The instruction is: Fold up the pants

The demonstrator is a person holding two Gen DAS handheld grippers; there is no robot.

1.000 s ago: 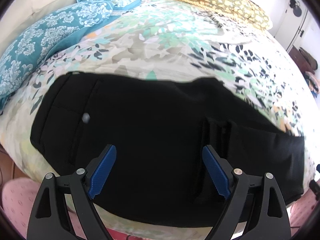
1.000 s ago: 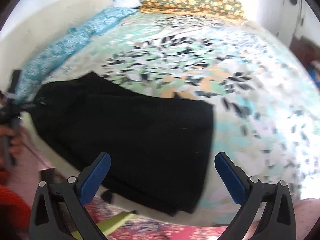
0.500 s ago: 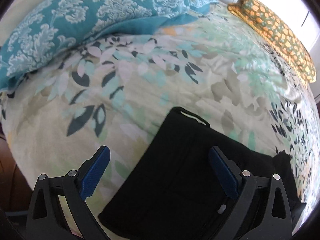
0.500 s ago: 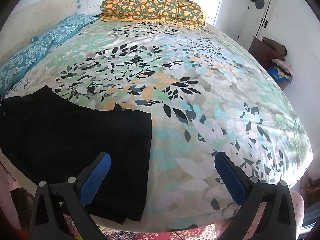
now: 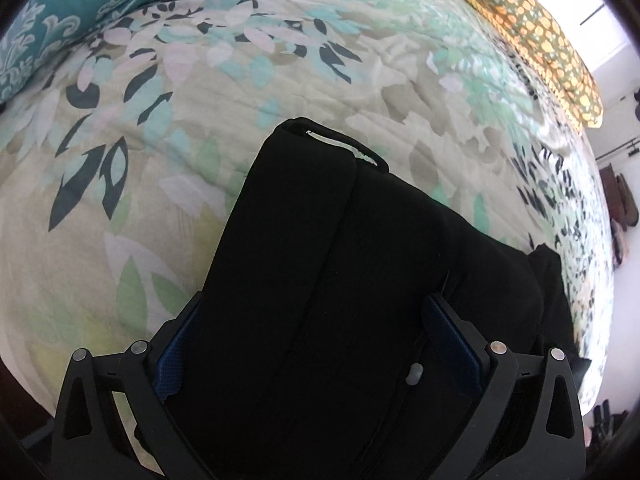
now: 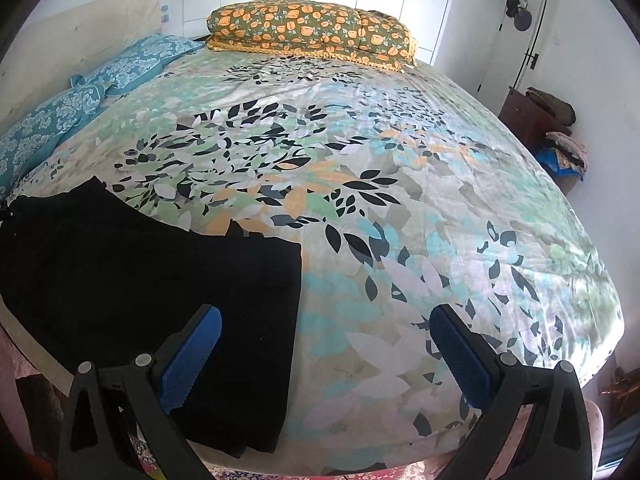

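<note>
Left wrist view: we log the left gripper (image 5: 316,336) low over the black pants (image 5: 360,280), its blue pads (image 5: 452,340) spread wide, one on either side of the waist end; whether they touch the cloth, we cannot tell.
Seen only here: a pale button (image 5: 415,374) near 5 o'clock and a white-edged belt loop (image 5: 344,145) at the garment's 12 o'clock tip.
Right wrist view: we log the right gripper (image 6: 324,348) held wide apart and gripping nothing, its left pad over the pants' (image 6: 140,264) leg end, its right pad over the bare floral bedspread (image 6: 400,208).
Seen only here: the whole bed, an orange-flowered pillow (image 6: 312,32) at 12 o'clock, a white headboard (image 6: 80,48) at 10 o'clock, and a brown cabinet (image 6: 532,120) with piled clothes at 2 o'clock.
Seen in both: teal patterned pillows (image 6: 80,108) toward 10 o'clock.
Pants, look: solid black, folded lengthwise into one narrow flat band; a seam line runs along it in the left wrist view.
Pants, place: on the bedspread along the near edge of the bed, at 8 o'clock in the right wrist view.
Pants, long axis: in the right wrist view from 9 o'clock toward 6 o'clock, the squared leg end nearest the right gripper; in the left wrist view from 6 o'clock up to 12 o'clock.
</note>
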